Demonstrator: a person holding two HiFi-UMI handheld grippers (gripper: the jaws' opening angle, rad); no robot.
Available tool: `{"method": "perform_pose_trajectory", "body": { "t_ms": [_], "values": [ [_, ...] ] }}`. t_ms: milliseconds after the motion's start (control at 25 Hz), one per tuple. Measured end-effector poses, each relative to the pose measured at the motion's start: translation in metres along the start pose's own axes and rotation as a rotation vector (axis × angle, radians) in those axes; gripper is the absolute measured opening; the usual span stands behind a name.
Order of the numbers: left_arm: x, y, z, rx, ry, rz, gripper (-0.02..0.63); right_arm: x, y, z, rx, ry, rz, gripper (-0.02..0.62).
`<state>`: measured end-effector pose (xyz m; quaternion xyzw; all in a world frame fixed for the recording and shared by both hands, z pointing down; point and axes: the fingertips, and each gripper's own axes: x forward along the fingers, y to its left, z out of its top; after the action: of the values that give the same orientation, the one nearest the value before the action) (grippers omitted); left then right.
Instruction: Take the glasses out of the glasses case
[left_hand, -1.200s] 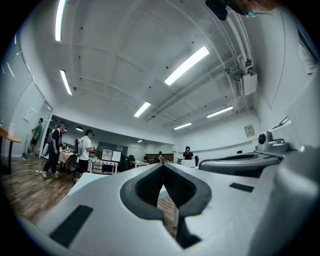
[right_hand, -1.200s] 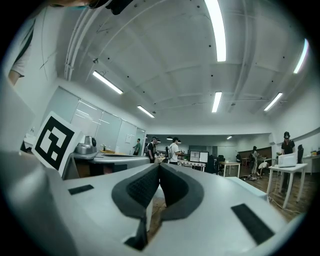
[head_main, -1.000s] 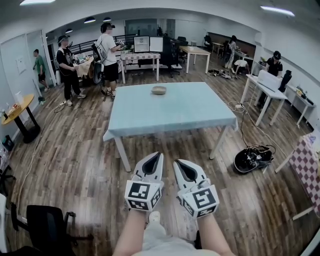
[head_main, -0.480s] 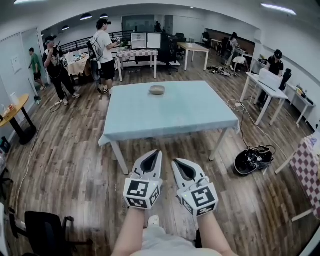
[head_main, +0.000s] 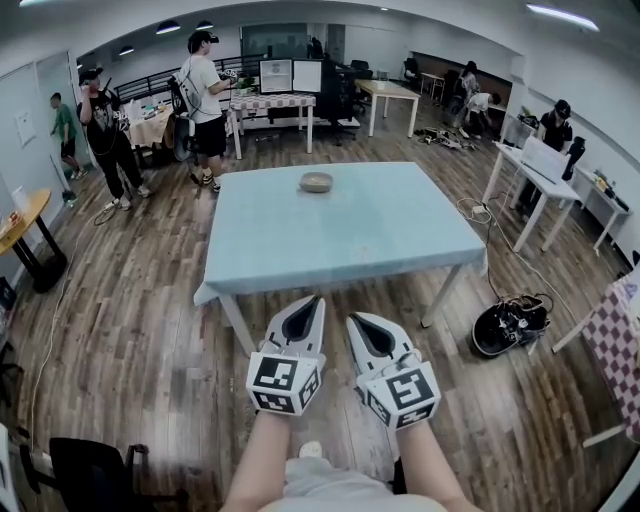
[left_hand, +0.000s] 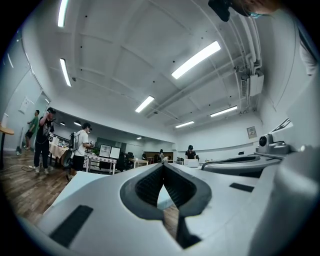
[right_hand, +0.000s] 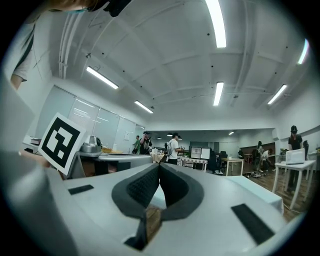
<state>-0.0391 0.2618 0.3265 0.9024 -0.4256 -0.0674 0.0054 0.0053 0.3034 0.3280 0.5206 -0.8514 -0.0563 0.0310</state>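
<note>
**Glasses case on table; both grippers closed and empty**

The glasses case (head_main: 316, 181), small and tan, is lying near the far edge of the pale blue table (head_main: 300, 240), well apart from both grippers. The left gripper (head_main: 316, 300) and right gripper (head_main: 353, 320) are hovering side by side above the wooden floor (head_main: 150, 300), each with jaws pressed together and gripping nothing.

No readable text, labels, brands or numbers, square markers (head_main: 276, 381) show only black-and-white patterns
</note>
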Motion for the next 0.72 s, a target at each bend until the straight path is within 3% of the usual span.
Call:
{"method": "perform_pose_trajectory", "body": {
  "t_ms": [720],
  "values": [
    [0.079, 0.065, -0.018, -0.023, 0.017, -0.054, 0.009, 0.095, -0.04, -0.016, 0.022, 0.02, -0.037, 0.008]
  ]
}}
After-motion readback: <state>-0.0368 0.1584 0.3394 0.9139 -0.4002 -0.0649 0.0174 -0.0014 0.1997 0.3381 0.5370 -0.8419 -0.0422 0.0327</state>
